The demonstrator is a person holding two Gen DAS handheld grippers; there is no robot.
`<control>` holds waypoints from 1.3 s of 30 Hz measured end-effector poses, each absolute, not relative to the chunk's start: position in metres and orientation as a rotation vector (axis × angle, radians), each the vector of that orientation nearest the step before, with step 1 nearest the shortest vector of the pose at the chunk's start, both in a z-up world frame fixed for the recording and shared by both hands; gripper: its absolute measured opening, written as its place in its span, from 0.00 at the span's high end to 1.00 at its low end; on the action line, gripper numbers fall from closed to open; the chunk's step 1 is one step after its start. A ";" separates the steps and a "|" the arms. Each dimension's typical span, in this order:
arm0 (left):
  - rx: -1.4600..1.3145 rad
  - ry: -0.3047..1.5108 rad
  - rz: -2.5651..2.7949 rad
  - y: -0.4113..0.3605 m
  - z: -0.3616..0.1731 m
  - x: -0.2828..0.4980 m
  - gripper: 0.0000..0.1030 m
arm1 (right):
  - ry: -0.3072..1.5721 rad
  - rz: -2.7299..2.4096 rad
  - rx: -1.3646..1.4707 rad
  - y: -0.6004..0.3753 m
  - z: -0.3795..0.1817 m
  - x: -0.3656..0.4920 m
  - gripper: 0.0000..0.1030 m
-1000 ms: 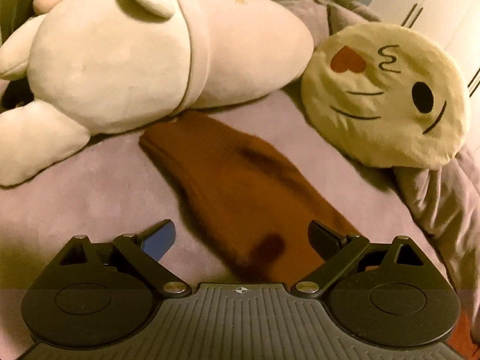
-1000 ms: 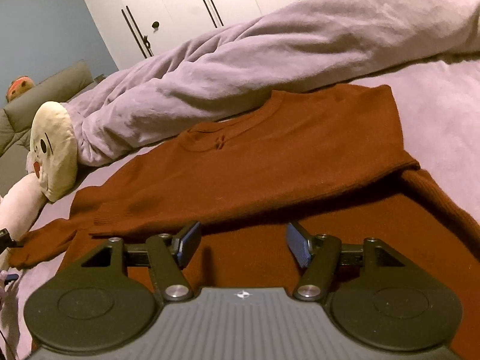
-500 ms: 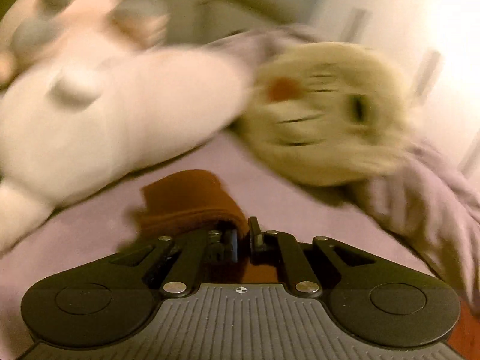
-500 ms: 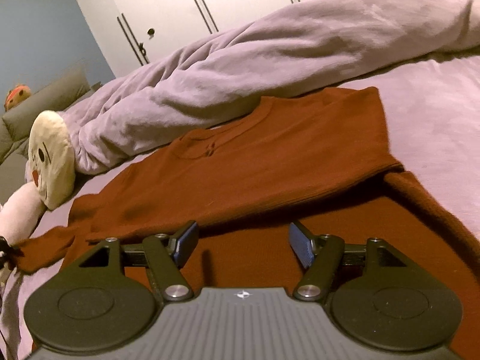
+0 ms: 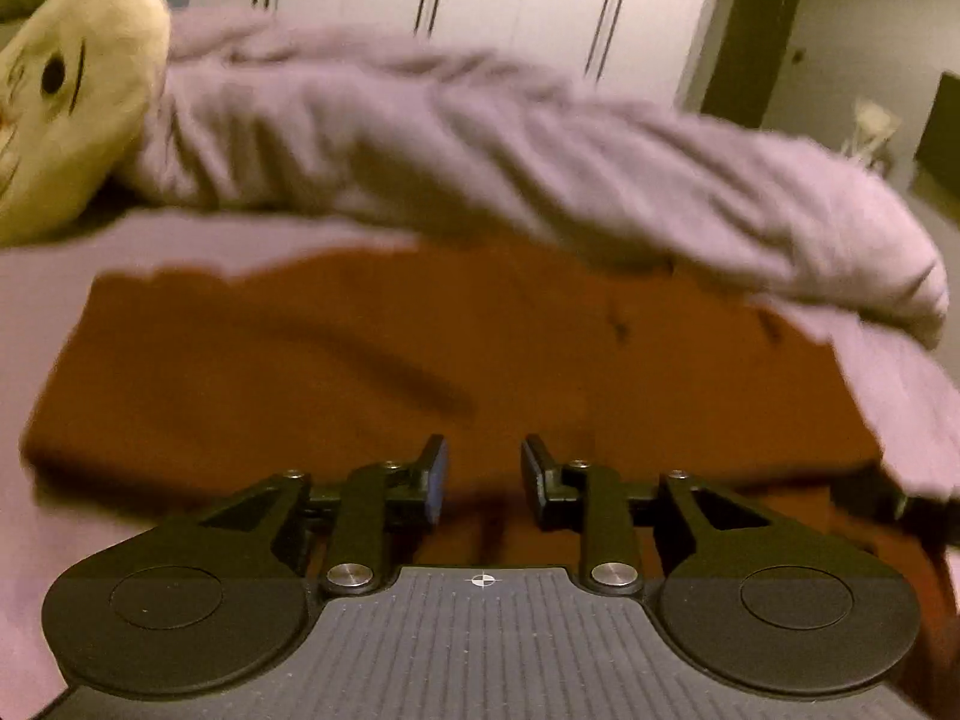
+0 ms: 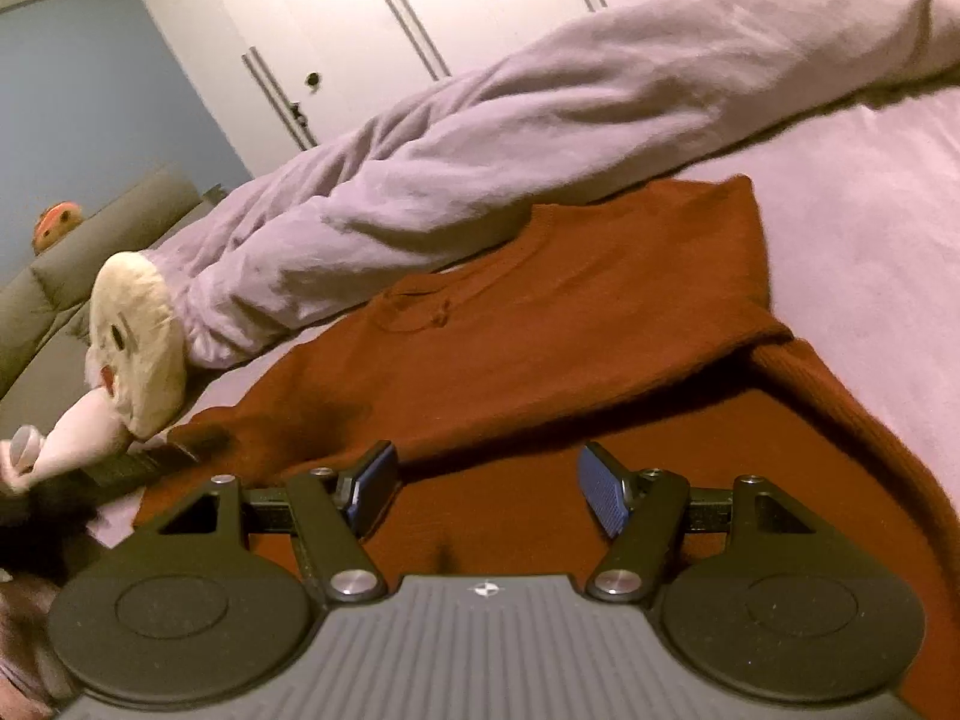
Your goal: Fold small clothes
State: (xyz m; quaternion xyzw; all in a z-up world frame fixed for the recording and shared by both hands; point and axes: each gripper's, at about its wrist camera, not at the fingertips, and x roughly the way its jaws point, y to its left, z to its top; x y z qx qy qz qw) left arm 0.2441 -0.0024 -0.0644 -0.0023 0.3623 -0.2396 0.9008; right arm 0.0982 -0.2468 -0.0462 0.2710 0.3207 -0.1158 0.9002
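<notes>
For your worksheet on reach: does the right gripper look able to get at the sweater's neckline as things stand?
Probably yes. The right gripper is open and empty over the rust sweater, and the neckline lies uncovered ahead; the lilac duvet only borders it.

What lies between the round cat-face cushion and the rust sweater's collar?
The bunched lilac blanket: in the right wrist view its end sits between the cushion and the sweater collar, overlapping the sweater's far edge.
</notes>
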 end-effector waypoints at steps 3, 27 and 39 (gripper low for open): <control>-0.014 0.744 -0.421 0.020 -0.065 0.234 0.51 | 0.665 -0.216 0.541 -0.243 -0.043 0.100 0.35; -0.035 0.850 -0.138 0.097 -0.083 0.198 0.20 | 0.910 0.034 0.789 -0.205 -0.092 0.251 0.86; -0.044 0.847 -0.124 0.080 -0.073 0.222 0.20 | 0.616 -0.222 0.196 -0.231 -0.005 0.201 0.94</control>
